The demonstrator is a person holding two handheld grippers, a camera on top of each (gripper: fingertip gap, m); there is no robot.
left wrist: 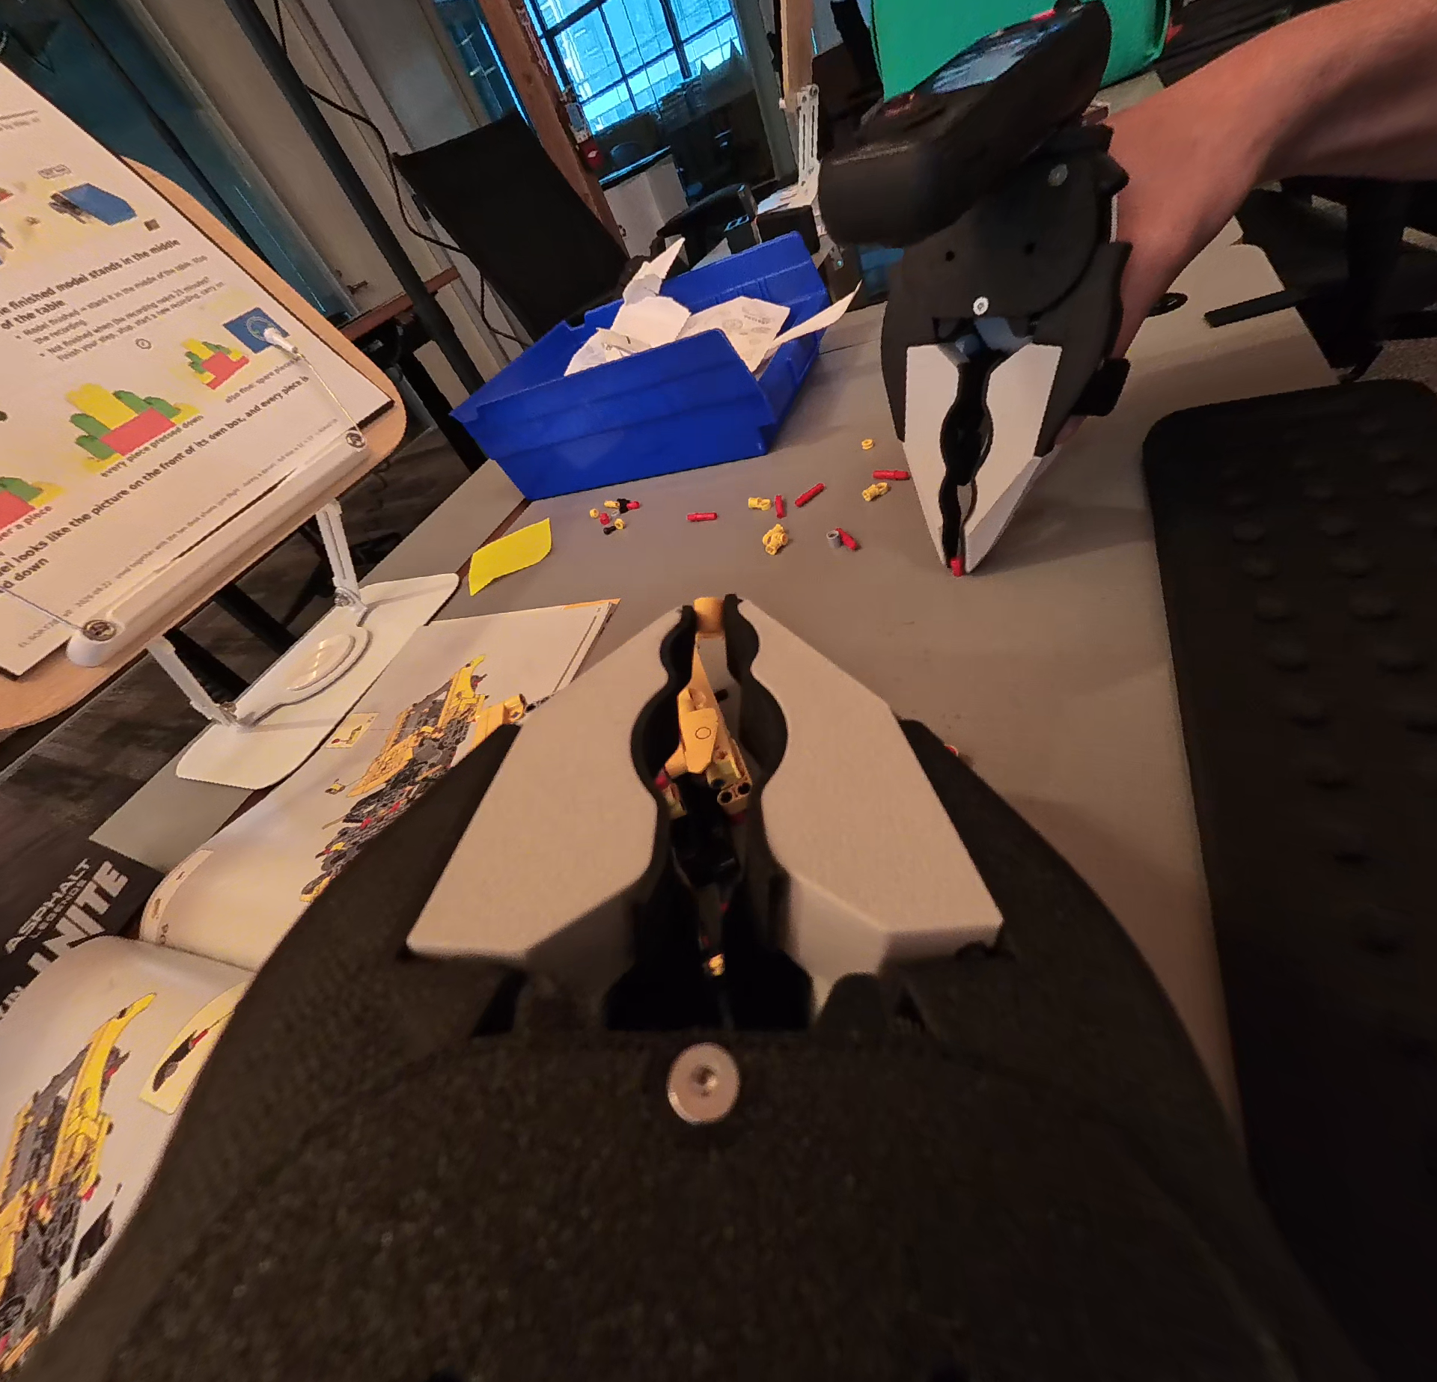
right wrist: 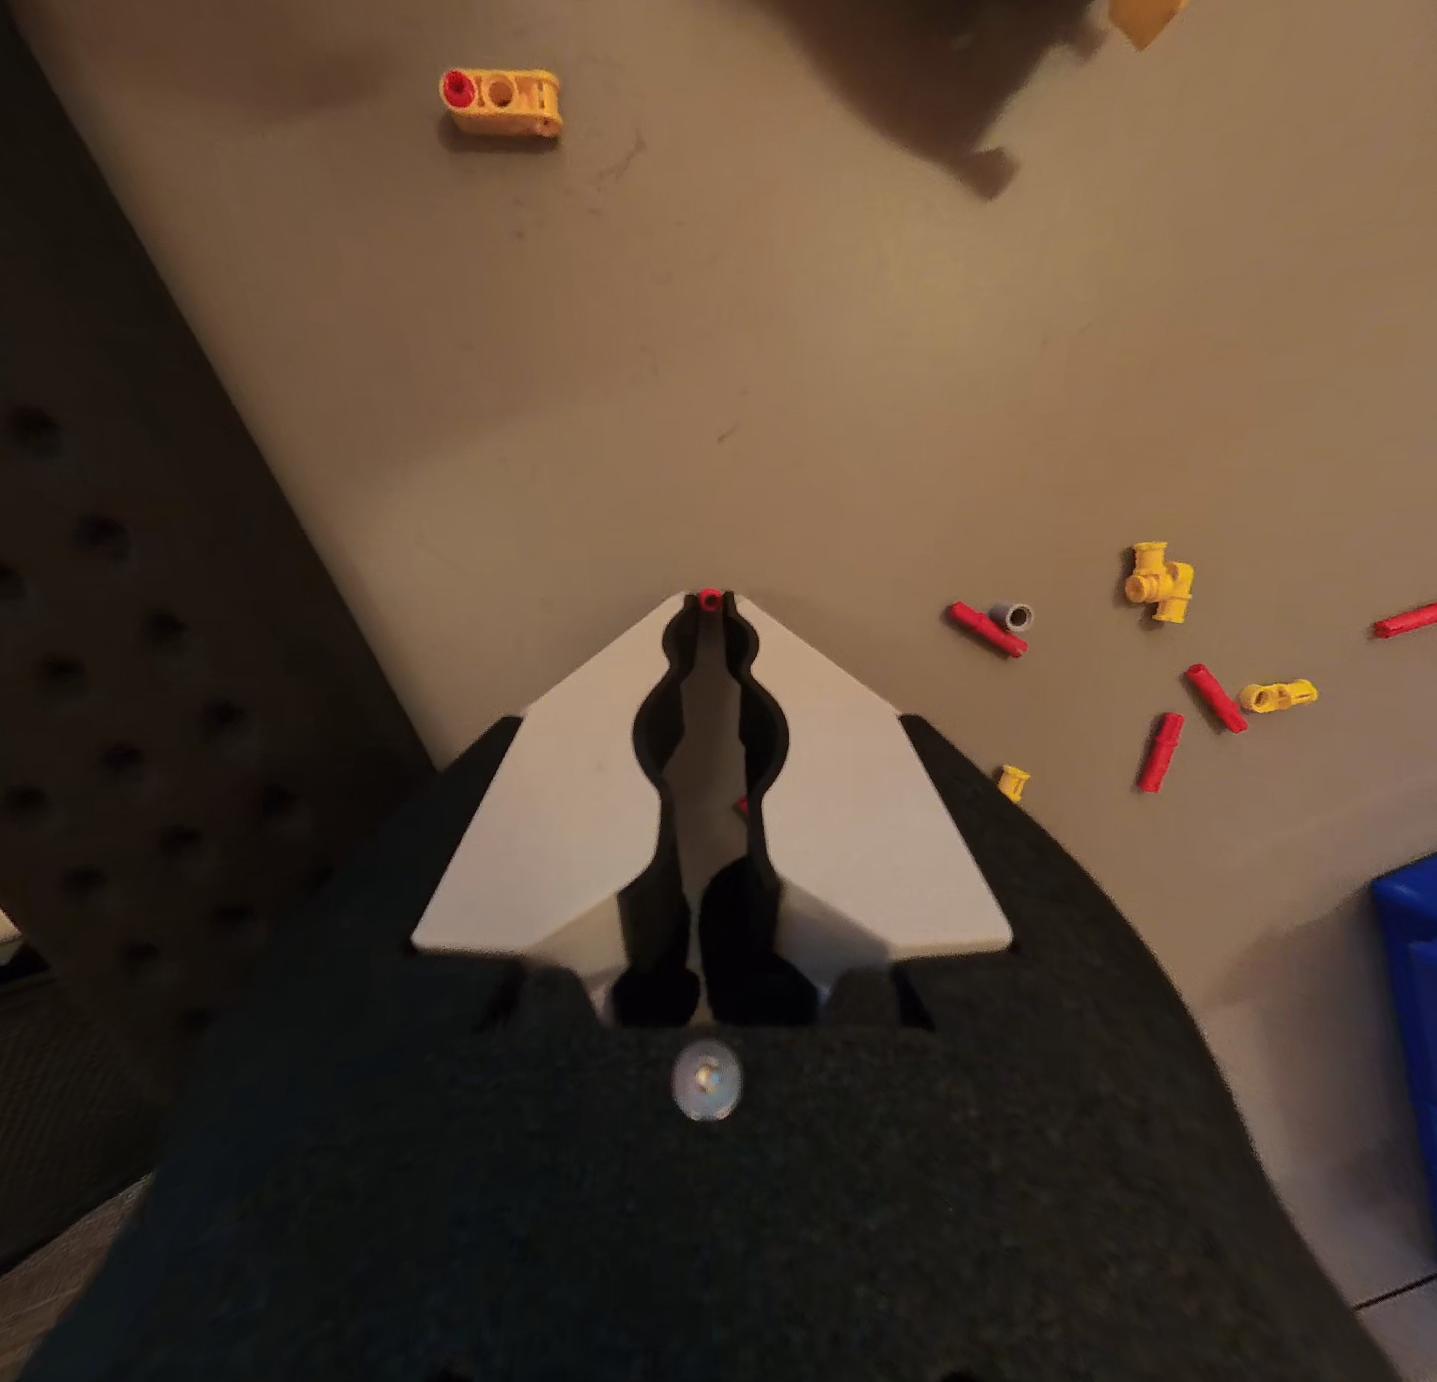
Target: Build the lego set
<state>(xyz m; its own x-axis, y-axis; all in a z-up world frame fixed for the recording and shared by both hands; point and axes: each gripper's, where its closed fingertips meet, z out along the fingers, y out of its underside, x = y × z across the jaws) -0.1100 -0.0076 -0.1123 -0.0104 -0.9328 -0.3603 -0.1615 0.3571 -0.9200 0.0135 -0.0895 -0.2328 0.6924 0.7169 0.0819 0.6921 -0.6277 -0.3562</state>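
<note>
My left gripper point(left wrist: 709, 610) is shut on a yellow and black lego assembly point(left wrist: 700, 746) and holds it above the grey table point(left wrist: 1034, 668). My right gripper point(right wrist: 709, 601) is shut on a small red pin point(right wrist: 709, 599), its tips down at the table; it also shows in the left wrist view point(left wrist: 958, 563) with the red pin point(left wrist: 956, 565) at its tips. A yellow connector with a red pin in it point(right wrist: 501, 101) lies ahead of the right gripper. Loose red pins point(right wrist: 986, 629) and yellow connectors point(right wrist: 1159, 581) are scattered to its right.
A blue bin point(left wrist: 645, 404) with paper stands at the back of the table. An open instruction booklet point(left wrist: 435, 730) and a yellow panel piece point(left wrist: 509, 554) lie on the left. An instruction board on a white stand point(left wrist: 155, 381) is at far left. A black perforated mat point(left wrist: 1306, 723) covers the right. My hands' fingertips stand some 20 cm from each other.
</note>
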